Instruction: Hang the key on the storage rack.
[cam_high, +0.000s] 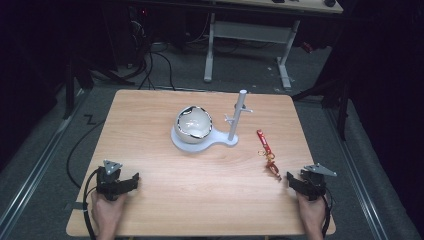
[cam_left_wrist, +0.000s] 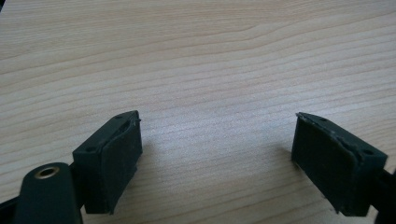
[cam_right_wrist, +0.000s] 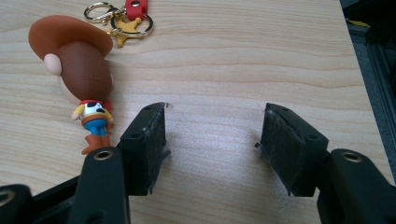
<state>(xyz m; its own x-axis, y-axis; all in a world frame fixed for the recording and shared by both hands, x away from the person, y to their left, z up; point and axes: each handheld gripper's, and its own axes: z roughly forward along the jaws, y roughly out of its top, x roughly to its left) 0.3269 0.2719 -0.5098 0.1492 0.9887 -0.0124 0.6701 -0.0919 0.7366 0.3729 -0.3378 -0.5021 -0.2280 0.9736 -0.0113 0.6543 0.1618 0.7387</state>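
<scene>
A cowboy-figure keychain (cam_high: 270, 165) with a red strap (cam_high: 263, 140) lies flat on the right part of the wooden table (cam_high: 150, 115). In the right gripper view the figure (cam_right_wrist: 83, 77) with its brown hat lies face down just left of my jaws, with gold rings and a star charm (cam_right_wrist: 125, 29) beyond it. My right gripper (cam_high: 291, 178) rests on the table right of the figure, open, nothing between its fingers. My left gripper (cam_high: 133, 181) rests near the front left corner, also open and empty. A white stand (cam_high: 236, 118) with pegs rises at the table's middle.
A round white bowl-like shell (cam_high: 193, 123) sits on the stand's flat base (cam_high: 220, 141), left of the post. The table's right edge (cam_right_wrist: 357, 70) runs close to my right gripper. Beyond the table stand a desk frame (cam_high: 248, 31) and cables on a grey floor.
</scene>
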